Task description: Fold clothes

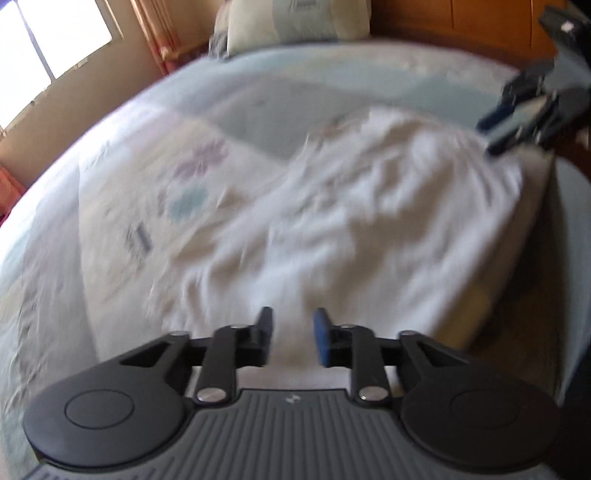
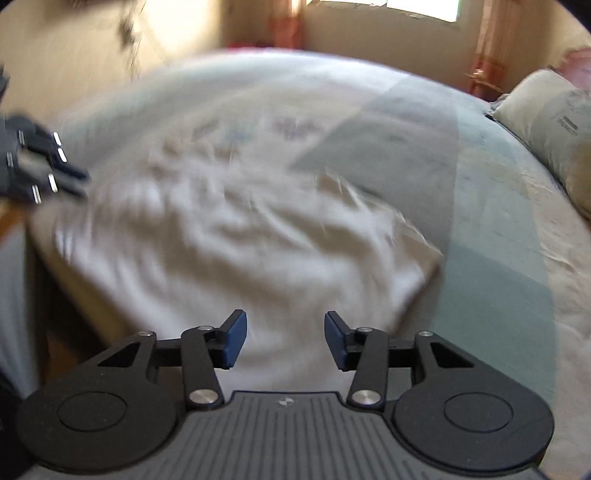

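Observation:
A white garment [image 1: 369, 221] lies rumpled and partly folded on the bed, near its edge; the right wrist view shows the same garment [image 2: 221, 229]. My left gripper [image 1: 293, 336] hovers over the garment's near end, its blue-padded jaws a little apart, with cloth showing below the gap and no pad pressing on it. Over the opposite end, my right gripper [image 2: 285, 339] is open wider and holds nothing. Each gripper shows in the other's view: the right gripper [image 1: 489, 136] at the far corner, the left gripper [image 2: 85, 185] at the left side. Both views are blurred.
The bedspread [image 1: 122, 206] is pale blue and cream with flower prints. A pillow [image 1: 295, 26] rests against the wooden headboard [image 1: 461, 22]. The bed's edge [image 1: 535, 266] drops off beside the garment. A bright window [image 1: 48, 37] and curtains are behind the bed.

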`<state>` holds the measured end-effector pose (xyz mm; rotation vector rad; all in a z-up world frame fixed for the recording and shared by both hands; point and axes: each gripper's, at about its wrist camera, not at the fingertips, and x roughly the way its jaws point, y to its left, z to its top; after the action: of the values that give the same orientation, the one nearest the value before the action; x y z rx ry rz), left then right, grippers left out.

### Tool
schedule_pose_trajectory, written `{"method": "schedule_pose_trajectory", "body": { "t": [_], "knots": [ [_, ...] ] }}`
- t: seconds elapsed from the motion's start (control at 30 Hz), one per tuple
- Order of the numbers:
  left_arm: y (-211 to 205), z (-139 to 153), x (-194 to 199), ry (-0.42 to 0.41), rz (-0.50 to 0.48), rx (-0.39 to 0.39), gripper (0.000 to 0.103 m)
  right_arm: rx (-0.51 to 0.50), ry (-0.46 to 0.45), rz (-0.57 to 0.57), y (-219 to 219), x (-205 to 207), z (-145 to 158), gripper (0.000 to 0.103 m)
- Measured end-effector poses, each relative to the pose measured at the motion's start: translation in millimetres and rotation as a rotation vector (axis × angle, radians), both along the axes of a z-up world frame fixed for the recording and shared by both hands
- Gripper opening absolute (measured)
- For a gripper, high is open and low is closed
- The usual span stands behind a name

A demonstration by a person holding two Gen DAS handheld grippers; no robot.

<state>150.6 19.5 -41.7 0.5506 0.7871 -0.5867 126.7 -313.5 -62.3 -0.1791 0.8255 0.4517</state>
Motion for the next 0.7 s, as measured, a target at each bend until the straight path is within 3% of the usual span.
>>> {"method": "schedule_pose_trajectory", "body": {
  "t": [0.1,0.17,0.2,0.23,0.27,0.37,0.53,0.63,0.7],
  "knots": [
    [-21.2,-16.8,15.0,0.002,0.015,-0.04,0.031,-0.009,0.018,-0.035,17.8,6.0,-20.0,0.055],
    [-19.2,-39.2,27.4,0.044,0.095,-0.042,0.036,-0.03,0.052,-0.068,22.1,8.4,-38.7,0.056],
    [-14.7,-52.9,35.5,0.082,0.153,-0.04,0.044,-0.017,0.061,-0.086,17.1,8.0,-41.9,0.058],
    [-6.1,-59.7,40.3,0.107,0.198,-0.081,0.045,0.006,0.062,-0.1,11.0,6.8,-42.3,0.06],
    [4.6,-58.6,42.7,0.128,0.228,-0.145,0.045,0.029,0.064,-0.114,4.8,5.7,-42.8,0.06],
    [15.0,-43.8,50.1,0.111,0.292,-0.189,0.042,0.067,0.014,-0.183,-7.3,14.4,-27.6,0.068],
    [-10.7,-25.8,74.2,0.099,0.226,-0.306,0.048,0.075,-0.073,-0.257,11.2,47.8,-10.1,0.073],
    [-37.0,-42.0,84.8,0.091,0.171,-0.273,0.052,0.039,-0.079,-0.276,37.4,66.7,-23.8,0.074],
    [-46.6,-55.9,91.7,0.063,0.185,-0.242,0.052,0.014,-0.077,-0.3,50.8,78.5,-36.0,0.074]
  ]
}}
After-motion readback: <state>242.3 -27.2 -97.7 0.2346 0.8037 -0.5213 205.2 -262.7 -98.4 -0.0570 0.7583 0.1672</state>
